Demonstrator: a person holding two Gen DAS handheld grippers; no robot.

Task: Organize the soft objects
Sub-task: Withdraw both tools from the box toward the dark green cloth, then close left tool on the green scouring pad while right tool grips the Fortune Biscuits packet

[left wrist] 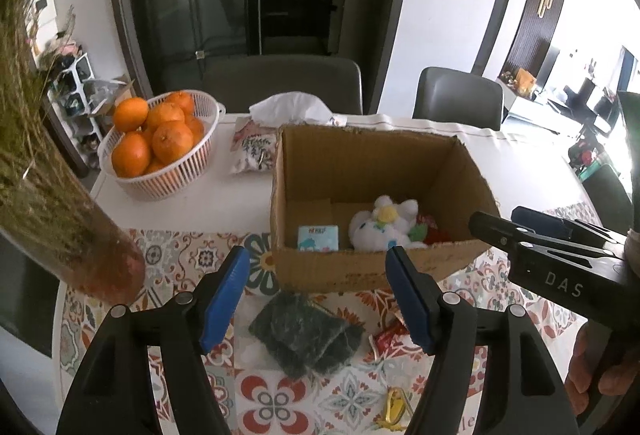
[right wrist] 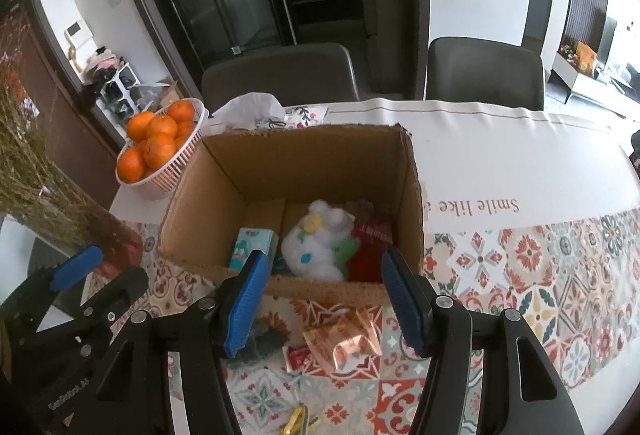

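left gripper (left wrist: 316, 299) hovering, jaws apart and empty, the dark green cloth (left wrist: 306, 335) lying just below between them; right gripper (right wrist: 322, 299) likewise apart near the cardboard box (left wrist: 472, 171). best descending straight, closing on the cloth's middle.

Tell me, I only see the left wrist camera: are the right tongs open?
Observer: Yes, the right tongs are open and empty, in front of the cardboard box.
Operator: What's lying under them?
Observer: A shiny copper foil packet on the tablecloth, beside a red packet.
Operator: Any words anywhere?
Observer: "Smile like" is printed on the cloth, right of the box.
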